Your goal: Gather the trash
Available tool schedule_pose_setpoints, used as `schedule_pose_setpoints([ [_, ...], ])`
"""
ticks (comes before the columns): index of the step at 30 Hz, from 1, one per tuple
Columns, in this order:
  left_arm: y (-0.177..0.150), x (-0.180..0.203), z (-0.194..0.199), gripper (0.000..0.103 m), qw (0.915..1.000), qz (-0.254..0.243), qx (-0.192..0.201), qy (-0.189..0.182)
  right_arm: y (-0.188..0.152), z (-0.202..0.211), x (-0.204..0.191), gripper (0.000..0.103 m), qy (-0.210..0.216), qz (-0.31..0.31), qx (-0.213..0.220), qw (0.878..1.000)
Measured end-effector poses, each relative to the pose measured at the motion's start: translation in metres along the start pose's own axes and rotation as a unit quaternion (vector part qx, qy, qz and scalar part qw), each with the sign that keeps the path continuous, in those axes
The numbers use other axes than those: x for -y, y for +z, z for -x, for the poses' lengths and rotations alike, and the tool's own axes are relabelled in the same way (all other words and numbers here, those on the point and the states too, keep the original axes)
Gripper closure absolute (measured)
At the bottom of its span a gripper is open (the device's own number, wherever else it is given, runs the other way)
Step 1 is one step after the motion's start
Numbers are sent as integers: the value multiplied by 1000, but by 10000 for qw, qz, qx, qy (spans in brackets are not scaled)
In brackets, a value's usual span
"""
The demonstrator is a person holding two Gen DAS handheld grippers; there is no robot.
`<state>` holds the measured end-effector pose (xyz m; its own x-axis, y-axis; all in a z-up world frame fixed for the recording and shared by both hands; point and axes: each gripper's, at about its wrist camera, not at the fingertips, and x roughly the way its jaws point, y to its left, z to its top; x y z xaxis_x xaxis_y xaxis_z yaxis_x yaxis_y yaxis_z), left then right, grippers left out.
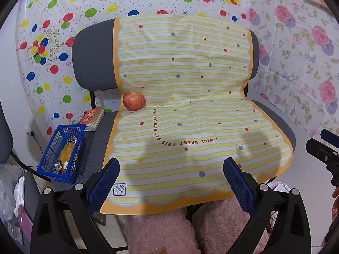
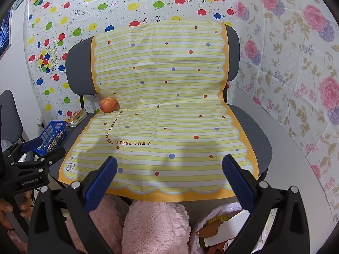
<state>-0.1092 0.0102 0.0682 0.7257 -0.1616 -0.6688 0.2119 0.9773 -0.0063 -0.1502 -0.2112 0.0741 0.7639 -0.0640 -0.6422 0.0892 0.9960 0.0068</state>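
Crumpled foil and orange snack wrappers piled inside a small blue plastic mesh basket, sitting on the left edge of a grey fabric office chair, just beside the yellow striped plastic mat with coloured dots draped over seat and backrest. Round red apple resting on the mat's left side, right at the crease where seat meets back. Flat orange and white packet lying behind the basket. Left gripper hovering over the mat's front edge, blue-padded jaws spread wide, holding nothing. Right gripper same deal: jaws wide apart, empty, low over the front hem. Fuzzy pink trouser legs just below, white plastic bag with scraps down by the right. Balloon-print plastic sheet and floral sheet hanging behind.
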Motion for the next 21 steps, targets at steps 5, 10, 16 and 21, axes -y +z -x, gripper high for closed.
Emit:
schedule_pose_setpoints([
  [5,0,-1,-1,6,10000,-13,-4,3,0,0,0,6,6,-1,6,10000],
  [10,0,-2,-2,6,10000,-4,-13,4,-1,1,2,6,7,4,16,10000],
  [16,1,-3,-3,6,10000,-13,-8,2,0,2,3,6,31,1,38,10000],
  [21,-1,-3,-3,6,10000,7,-35,25,-1,2,3,6,43,11,33,10000],
])
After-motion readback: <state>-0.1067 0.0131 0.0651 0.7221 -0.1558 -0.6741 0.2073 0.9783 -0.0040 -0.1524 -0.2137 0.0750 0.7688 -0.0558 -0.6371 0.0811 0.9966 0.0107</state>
